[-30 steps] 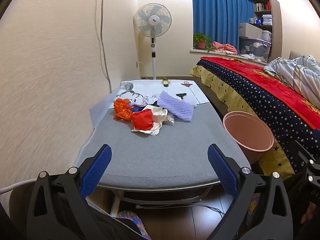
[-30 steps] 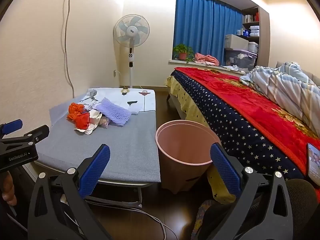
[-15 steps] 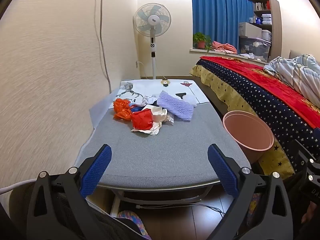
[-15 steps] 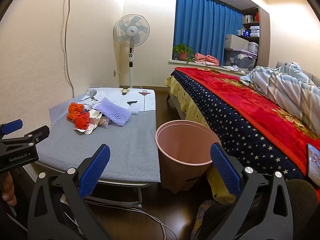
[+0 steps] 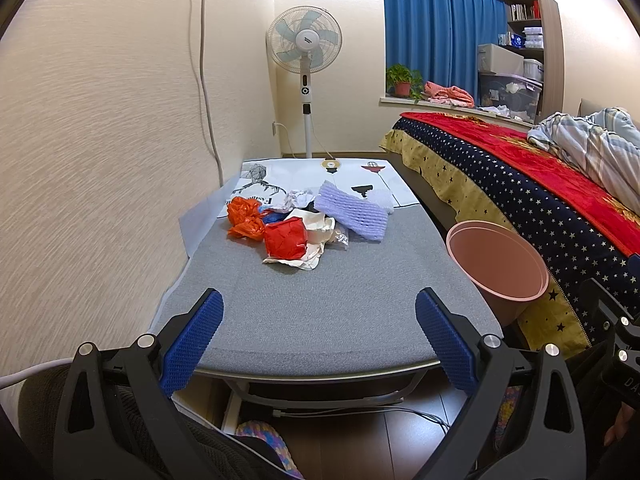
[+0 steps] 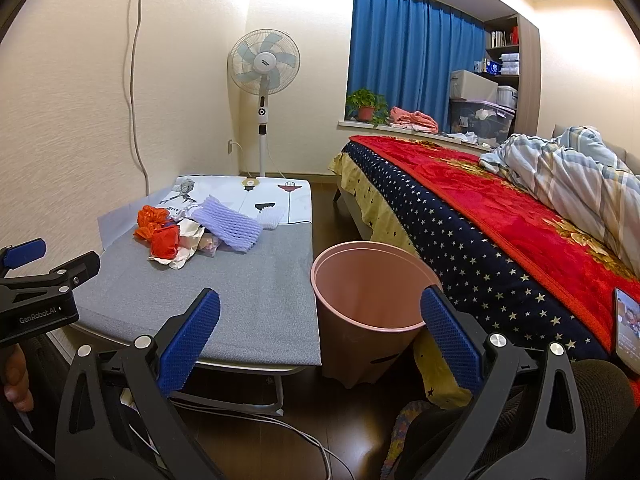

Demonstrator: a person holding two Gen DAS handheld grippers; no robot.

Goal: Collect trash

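Left gripper [image 5: 318, 334]: blue pads spread wide, nothing between them, hovering at the near edge of the grey table [image 5: 320, 312]. Right gripper [image 6: 320, 334]: also spread wide and empty, held off the table's right side, fingers framing the pink bin [image 6: 368, 286].

Trash heap sits toward the far end of the grey surface, straight ahead of the left gripper and a little left of its centre line; from the right gripper it lies forward and well to the left. Judgement: left is the nearer and better-lined hand for the first pick; right is already by the bin.

Nearest piece is the red crumpled wrapper [image 5: 286, 238] resting on cream paper [image 5: 316, 250]. Behind it, the orange plastic bag [image 5: 244, 218] on the wall side. Purple foam net sleeve [image 5: 352, 212] farther right, long axis running diagonally, far-left to near-right.

Bin stands on the floor just beside the table's right edge, against the bed, open and empty as far as seen.

Writing: "GenRobot.AI" on the left gripper's body in the right wrist view. Printed sheet [image 5: 260, 188] beyond the heap shows part of a word, "Fashi…". Fan [image 5: 304, 42] hub label too small to read.
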